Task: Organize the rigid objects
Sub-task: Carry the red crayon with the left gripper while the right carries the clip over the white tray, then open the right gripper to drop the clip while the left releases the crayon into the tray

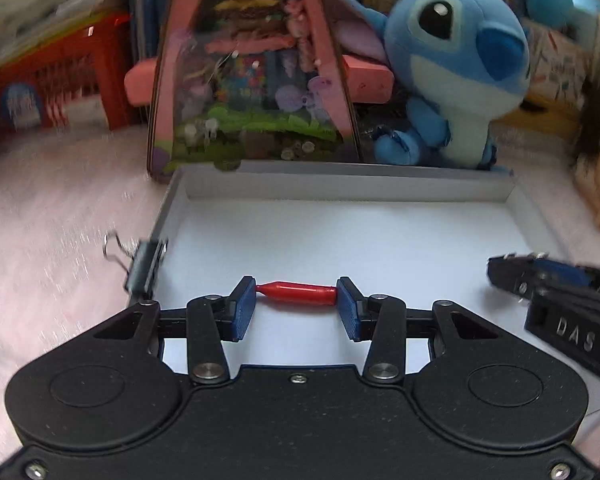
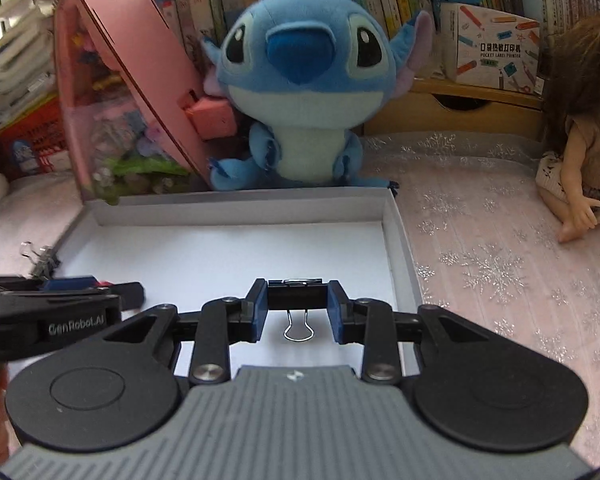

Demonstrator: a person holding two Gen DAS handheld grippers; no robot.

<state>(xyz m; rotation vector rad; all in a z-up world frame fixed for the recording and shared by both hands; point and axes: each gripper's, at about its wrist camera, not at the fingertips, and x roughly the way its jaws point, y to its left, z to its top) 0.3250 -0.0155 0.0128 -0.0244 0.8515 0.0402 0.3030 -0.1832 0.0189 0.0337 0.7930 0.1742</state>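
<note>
A shallow white box point(image 1: 340, 188) lies on the pink cloth; it also shows in the right wrist view point(image 2: 240, 204). My left gripper point(image 1: 296, 304) is shut on a small red pen-like piece point(image 1: 298, 293), held crosswise over the box floor. My right gripper point(image 2: 296, 310) is shut on a black binder clip point(image 2: 295, 296), its wire handle hanging down over the box. Another black binder clip point(image 1: 144, 266) is on the box's left rim, also seen in the right wrist view point(image 2: 44, 260). The right gripper shows at the right edge of the left wrist view point(image 1: 540, 276).
A blue plush toy point(image 2: 304, 92) and a pink arch-shaped toy case point(image 1: 252, 80) stand behind the box. A doll point(image 2: 576, 136) sits at the right. A red crate point(image 1: 60, 72) is at the back left, and books line the shelf behind.
</note>
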